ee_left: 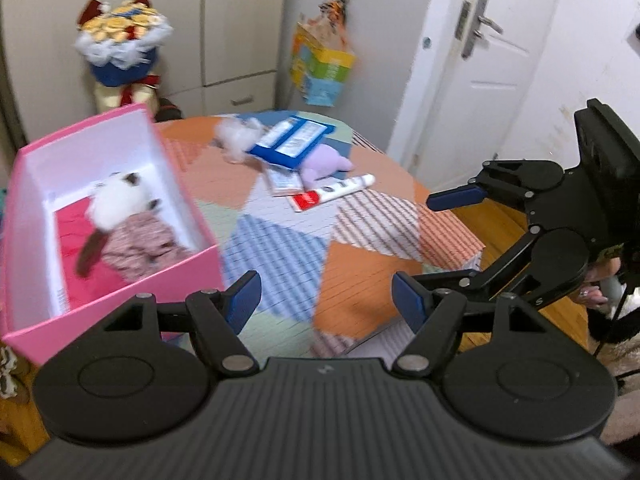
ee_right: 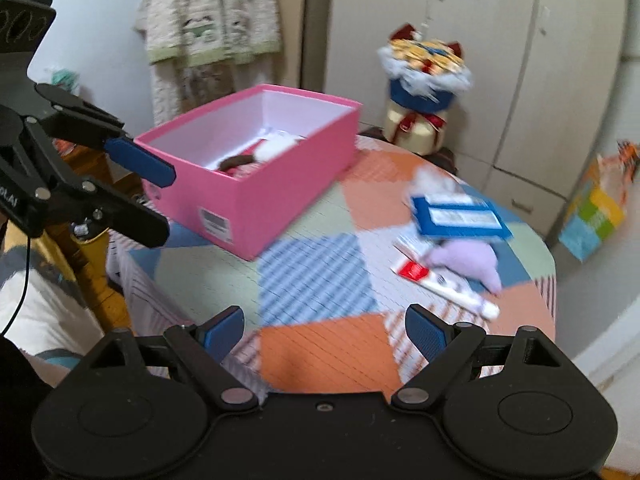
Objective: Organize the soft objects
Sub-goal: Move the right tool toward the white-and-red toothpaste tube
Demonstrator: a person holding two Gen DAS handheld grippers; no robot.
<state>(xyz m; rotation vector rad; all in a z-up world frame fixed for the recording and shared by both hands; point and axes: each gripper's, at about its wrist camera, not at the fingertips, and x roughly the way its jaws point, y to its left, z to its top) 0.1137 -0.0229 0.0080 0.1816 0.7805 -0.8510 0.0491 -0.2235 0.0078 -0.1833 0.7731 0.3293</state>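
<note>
A pink box (ee_left: 192, 268) (ee_right: 280, 196) stands on the patchwork table (ee_left: 352, 276) (ee_right: 320, 344). Inside lies a white and brown plush toy (ee_left: 120, 204) (ee_right: 272, 148) on pink cloth. A purple plush (ee_left: 324, 162) (ee_right: 468, 260) and a white fluffy toy (ee_left: 236, 136) (ee_right: 432, 178) lie farther across the table, partly under a blue packet (ee_left: 290, 142) (ee_right: 460, 216). My left gripper (ee_left: 326, 300) (ee_right: 154, 204) is open and empty beside the box. My right gripper (ee_right: 324, 332) (ee_left: 428, 248) is open and empty over the table's near edge.
A toothpaste tube (ee_left: 340, 192) (ee_right: 452, 288) and small packets lie by the purple plush. A plush bouquet (ee_left: 120, 44) (ee_right: 424, 80) stands behind the table before cabinets. A colourful bag (ee_left: 320, 68) (ee_right: 592, 216) hangs nearby. A white door (ee_left: 480, 60) is on the right.
</note>
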